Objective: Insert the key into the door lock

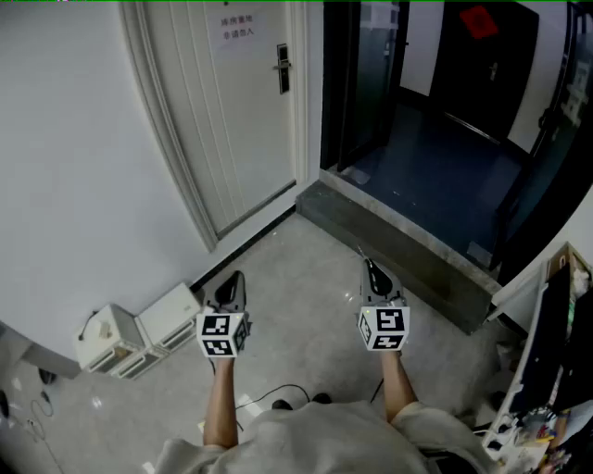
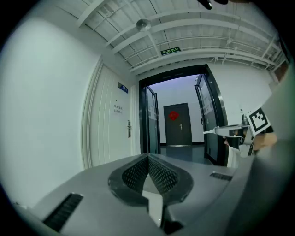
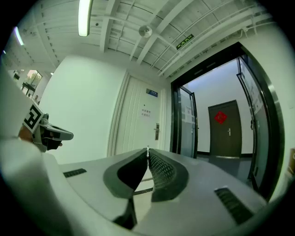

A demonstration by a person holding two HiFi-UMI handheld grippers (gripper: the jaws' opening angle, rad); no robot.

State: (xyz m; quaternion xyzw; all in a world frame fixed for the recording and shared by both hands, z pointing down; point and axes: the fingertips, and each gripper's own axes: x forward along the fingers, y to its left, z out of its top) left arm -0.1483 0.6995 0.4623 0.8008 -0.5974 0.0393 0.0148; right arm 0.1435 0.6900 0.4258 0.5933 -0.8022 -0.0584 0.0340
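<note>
Place: hallway w/ pale floor (image 1: 306, 278); a person stands there, both arms held out in front.
L gripper (image 2: 148, 156): held level, on the left side. Jaws are closed, tips meet, nothing between them.
R gripper (image 1: 370, 268): held level, on the right side, beside the L gripper but apart from it. Jaws are pinched tight on the key.
Key (image 3: 147, 149): small and silver, squeezed at the very tip of the R gripper's jaws. Only a thin bit pokes out past the tips.
White door (image 1: 241, 120): closed, up ahead and to the left, w/ a paper sign (image 1: 238, 28) near its top.
Door lock (image 1: 283, 69): dark plate w/ a handle, on the right edge of the white door.
Key vs. lock: well apart, not touching. The key points toward the door side.
Doorway (image 1: 371, 83): open, dark frame, just right of the white door, w/ a grey step (image 1: 398, 245) at its foot.
Far door (image 3: 223, 129): dark, at the end past the doorway, w/ a red sign (image 3: 220, 117) on it.
Boxes (image 1: 139, 338): white, on the floor by the left wall, near the L gripper.
Cable (image 1: 278, 396): black, on the floor close to the person.
</note>
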